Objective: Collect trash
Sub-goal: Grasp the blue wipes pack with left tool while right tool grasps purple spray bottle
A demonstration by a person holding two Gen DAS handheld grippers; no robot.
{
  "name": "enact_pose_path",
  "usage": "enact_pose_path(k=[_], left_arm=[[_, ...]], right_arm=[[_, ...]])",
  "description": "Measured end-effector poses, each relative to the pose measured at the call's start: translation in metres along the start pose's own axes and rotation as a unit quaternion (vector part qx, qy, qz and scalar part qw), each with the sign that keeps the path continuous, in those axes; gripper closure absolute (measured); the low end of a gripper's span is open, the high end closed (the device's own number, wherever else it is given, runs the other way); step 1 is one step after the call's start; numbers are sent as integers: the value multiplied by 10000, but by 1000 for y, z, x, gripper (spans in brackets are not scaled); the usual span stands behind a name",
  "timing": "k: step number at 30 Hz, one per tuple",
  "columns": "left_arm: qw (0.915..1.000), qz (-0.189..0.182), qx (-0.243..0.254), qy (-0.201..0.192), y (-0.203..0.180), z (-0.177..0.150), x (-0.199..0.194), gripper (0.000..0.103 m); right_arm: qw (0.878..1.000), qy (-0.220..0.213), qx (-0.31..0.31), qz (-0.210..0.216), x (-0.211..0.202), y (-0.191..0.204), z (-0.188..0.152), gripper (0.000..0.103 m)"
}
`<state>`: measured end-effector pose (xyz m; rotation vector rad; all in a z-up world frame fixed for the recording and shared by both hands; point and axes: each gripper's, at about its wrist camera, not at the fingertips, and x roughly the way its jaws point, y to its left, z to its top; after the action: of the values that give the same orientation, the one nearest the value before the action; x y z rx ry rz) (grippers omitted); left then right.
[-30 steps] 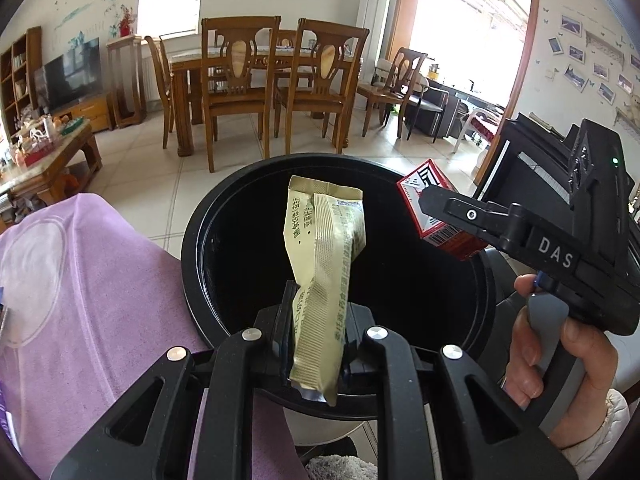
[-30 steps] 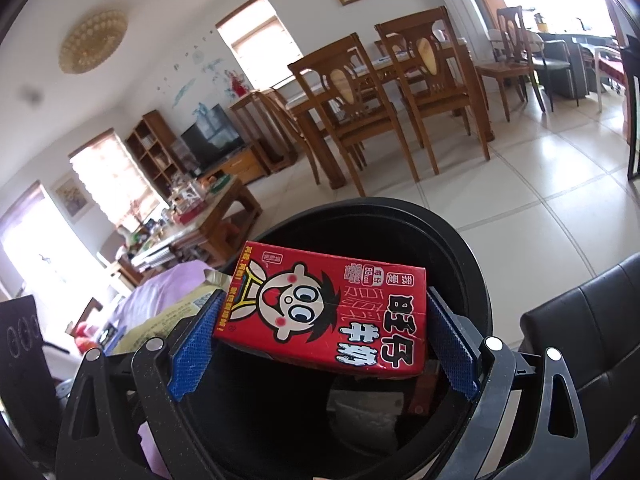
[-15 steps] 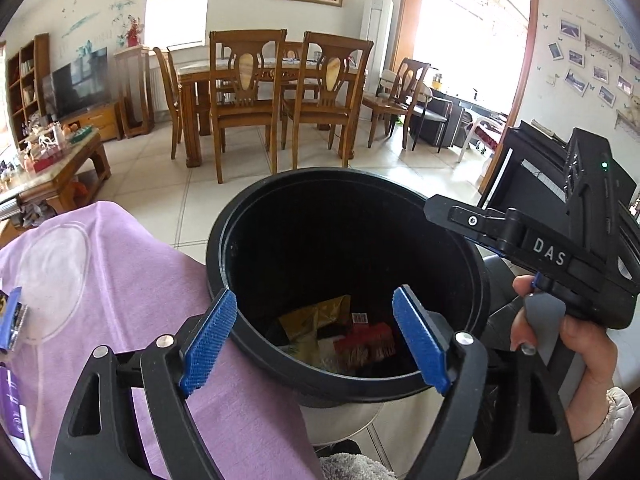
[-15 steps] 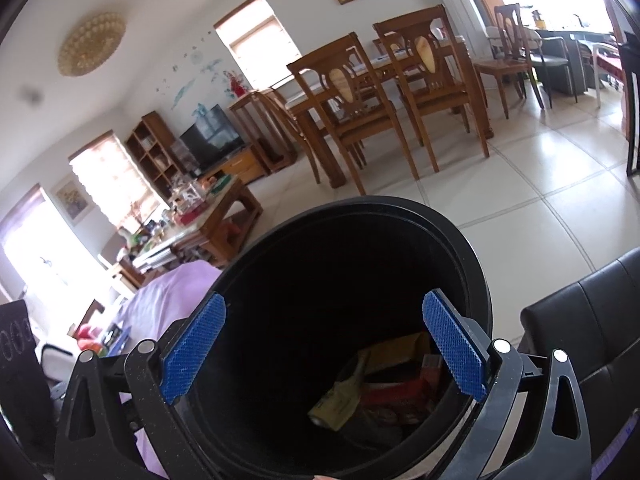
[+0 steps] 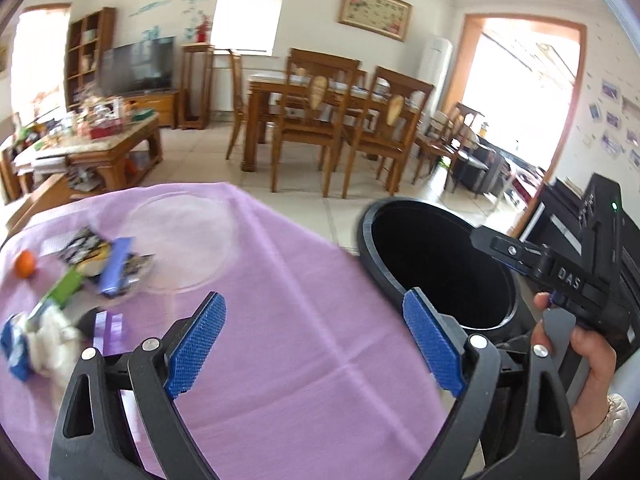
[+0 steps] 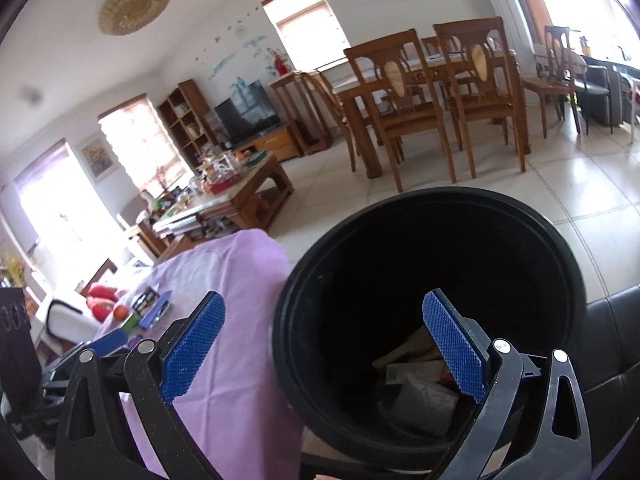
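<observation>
Trash inside black bin

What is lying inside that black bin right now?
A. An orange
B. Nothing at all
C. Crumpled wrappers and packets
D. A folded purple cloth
C: the right wrist view looks down into the black bin and shows crumpled wrappers and packets at its bottom.

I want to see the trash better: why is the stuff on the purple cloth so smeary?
Left wrist view: motion blur smears the trash pile on the purple tablecloth. Right wrist view: sharper, but the black bin is dark inside and the windows glare white.
</observation>
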<state>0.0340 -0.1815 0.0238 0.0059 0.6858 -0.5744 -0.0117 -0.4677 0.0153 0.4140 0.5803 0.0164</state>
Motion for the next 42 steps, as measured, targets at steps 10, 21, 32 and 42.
enact_pose_path(k=[10,21,32,42], left_arm=[[9867,982,-1297,-23,170,-32,-60,13],[9717,1137,-1945,711,252,-47,-38,26],[9779,1282,-1349,951,262,-49,-44,66],[9794,612,-1863,490,290,-59,-68,75]], right_arm=[[9884,788,-982,845,61,158,-36,12],[9635,1792,-1849,736,131,272,-91,45],[9506,1984,-2359,362,156,287,-110,59],[9579,1812,-2183,436,143,277,-103,78]])
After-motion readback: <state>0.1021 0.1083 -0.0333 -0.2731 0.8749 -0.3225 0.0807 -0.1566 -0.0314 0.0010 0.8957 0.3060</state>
